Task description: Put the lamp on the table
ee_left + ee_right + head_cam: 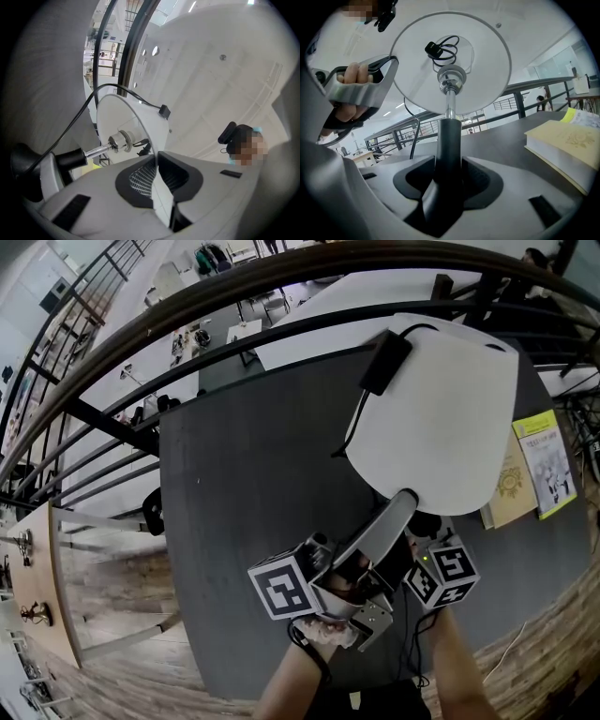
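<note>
your left gripper pinches the thin rim of the white shade on the black-stemmed lamp. your right gripper is clamped on its black round stem. the lamp hangs over the dark grey round table, toward its near right edge, near the yellow books. the base looks hidden, so i can't tell whether it touches.
</note>
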Demonstrator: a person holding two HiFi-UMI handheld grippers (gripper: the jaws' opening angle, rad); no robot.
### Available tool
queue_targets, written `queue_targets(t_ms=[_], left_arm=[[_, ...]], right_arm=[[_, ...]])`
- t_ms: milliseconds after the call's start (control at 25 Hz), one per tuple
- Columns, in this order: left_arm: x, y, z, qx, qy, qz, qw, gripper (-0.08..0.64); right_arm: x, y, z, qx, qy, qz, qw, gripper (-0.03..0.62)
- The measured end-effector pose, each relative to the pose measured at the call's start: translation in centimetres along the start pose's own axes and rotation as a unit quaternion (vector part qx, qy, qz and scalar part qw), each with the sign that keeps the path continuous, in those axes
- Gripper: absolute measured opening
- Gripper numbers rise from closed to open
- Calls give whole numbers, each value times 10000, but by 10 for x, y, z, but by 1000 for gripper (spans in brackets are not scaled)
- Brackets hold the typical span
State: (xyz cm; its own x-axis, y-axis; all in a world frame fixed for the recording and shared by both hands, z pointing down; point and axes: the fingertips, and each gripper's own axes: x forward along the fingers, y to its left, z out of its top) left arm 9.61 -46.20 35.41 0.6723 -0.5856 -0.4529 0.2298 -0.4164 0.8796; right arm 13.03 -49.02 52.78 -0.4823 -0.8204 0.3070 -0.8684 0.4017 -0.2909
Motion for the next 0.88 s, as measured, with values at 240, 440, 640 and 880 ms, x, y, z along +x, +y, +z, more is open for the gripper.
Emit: queue_targets(t_ms=[240,440,640,880], left_arm=[[-1,5,0,-9,4,42,10000,51],[-2,7,0,-118,-73,-20,9999,51],[-2,7,0,-162,-126,-27,9998,51],[-5,4,-3,-120,-136,-41,9998,51]], right_arm=[[3,-3,-2,-44,11,-9,10000,199],[3,-4,-3,-59,10,38,10000,199],[3,-4,-3,-121,-15,33,9999,201],[2,-1,-4,-126,-19,138,9998,202]])
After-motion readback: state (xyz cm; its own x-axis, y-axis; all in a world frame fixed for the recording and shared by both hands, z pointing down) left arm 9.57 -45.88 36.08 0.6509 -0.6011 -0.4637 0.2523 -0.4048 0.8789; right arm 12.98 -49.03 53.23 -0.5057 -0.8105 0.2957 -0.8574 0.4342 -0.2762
